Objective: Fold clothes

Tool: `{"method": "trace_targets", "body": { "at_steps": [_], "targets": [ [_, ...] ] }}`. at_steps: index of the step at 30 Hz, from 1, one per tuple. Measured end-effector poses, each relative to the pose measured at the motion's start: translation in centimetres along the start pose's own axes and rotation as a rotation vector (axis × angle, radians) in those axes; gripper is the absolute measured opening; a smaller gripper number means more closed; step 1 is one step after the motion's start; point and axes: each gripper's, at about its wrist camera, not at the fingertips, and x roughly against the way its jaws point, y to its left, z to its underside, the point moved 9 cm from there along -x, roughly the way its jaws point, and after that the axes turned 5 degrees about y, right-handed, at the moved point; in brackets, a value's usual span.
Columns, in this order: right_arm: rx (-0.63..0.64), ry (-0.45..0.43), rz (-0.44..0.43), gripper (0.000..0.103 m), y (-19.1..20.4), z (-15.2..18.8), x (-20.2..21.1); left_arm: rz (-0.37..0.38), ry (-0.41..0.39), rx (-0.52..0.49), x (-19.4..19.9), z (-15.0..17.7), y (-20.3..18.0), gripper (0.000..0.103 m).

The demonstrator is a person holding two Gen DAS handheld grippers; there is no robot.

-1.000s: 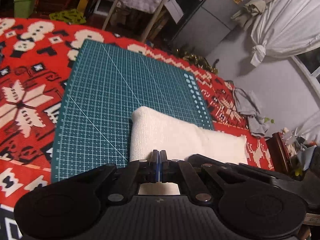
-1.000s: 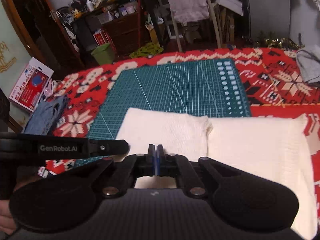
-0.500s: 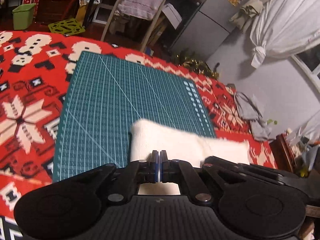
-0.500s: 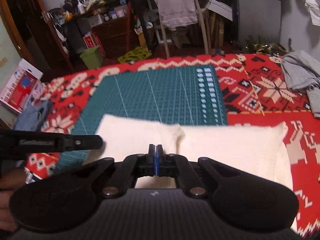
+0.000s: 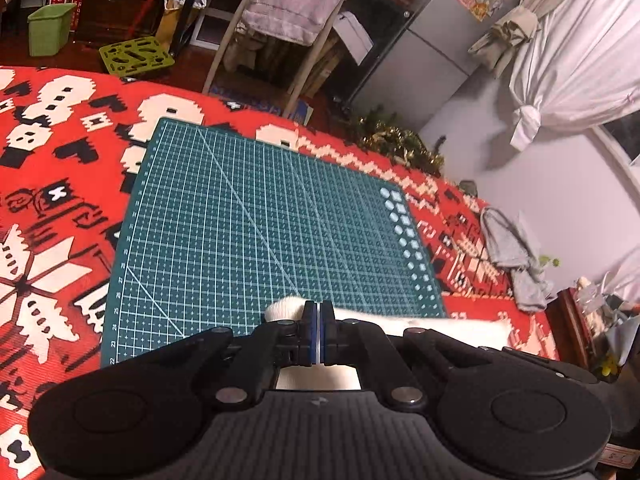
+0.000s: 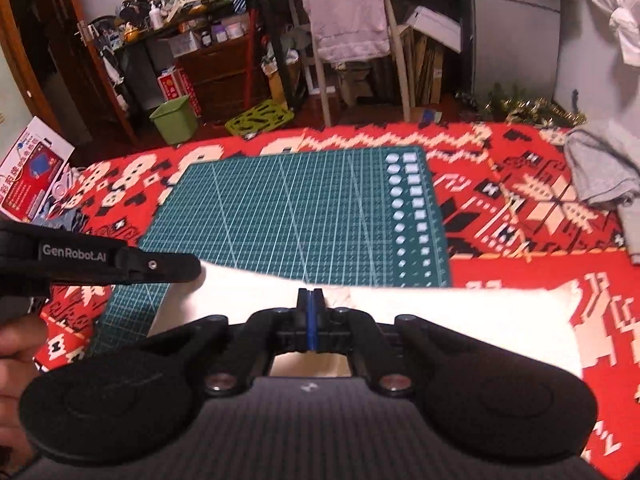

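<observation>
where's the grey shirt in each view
Left wrist: the grey shirt lies crumpled at the right, on the red blanket, past the green mat's right edge.
Right wrist: the same shirt is at the far right edge, upper half.
Shared landmark: the mat's column of pale squares.

Right tongs (image 6: 308,300) pressed together, apparently pinching the white garment (image 6: 460,316) edge

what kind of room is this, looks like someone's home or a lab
Most likely a lived-in home room, not a lab: a towel draped over a chair, cluttered shelves of household items, and a tied-back curtain. The work surface wears a red patterned blanket.
</observation>
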Motion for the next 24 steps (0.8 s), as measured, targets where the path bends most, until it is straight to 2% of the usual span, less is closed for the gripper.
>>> {"method": "trace_targets", "body": {
  "at_steps": [4,11,17,21,24],
  "targets": [
    [0.023,0.003,-0.026,0.001,1.1,0.6,0.1,0.056,0.003,-0.019,1.3,0.9,-1.0,0.001],
    [0.062,0.01,-0.072,0.0,3.1,1.6,0.3,0.045,0.088,-0.032,0.4,4.4,-0.8,0.002],
    [0.035,0.005,-0.067,0.0,1.8,2.3,1.8,0.032,0.083,-0.044,1.1,4.6,-0.9,0.002],
    [-0.004,-0.001,-0.082,0.001,0.9,2.6,3.3,0.087,0.075,-0.048,2.6,5.3,-1.6,0.002],
    [0.011,0.003,-0.079,0.002,1.1,3.3,3.8,0.092,0.095,-0.052,2.8,6.5,-2.0,0.002]
  ]
}}
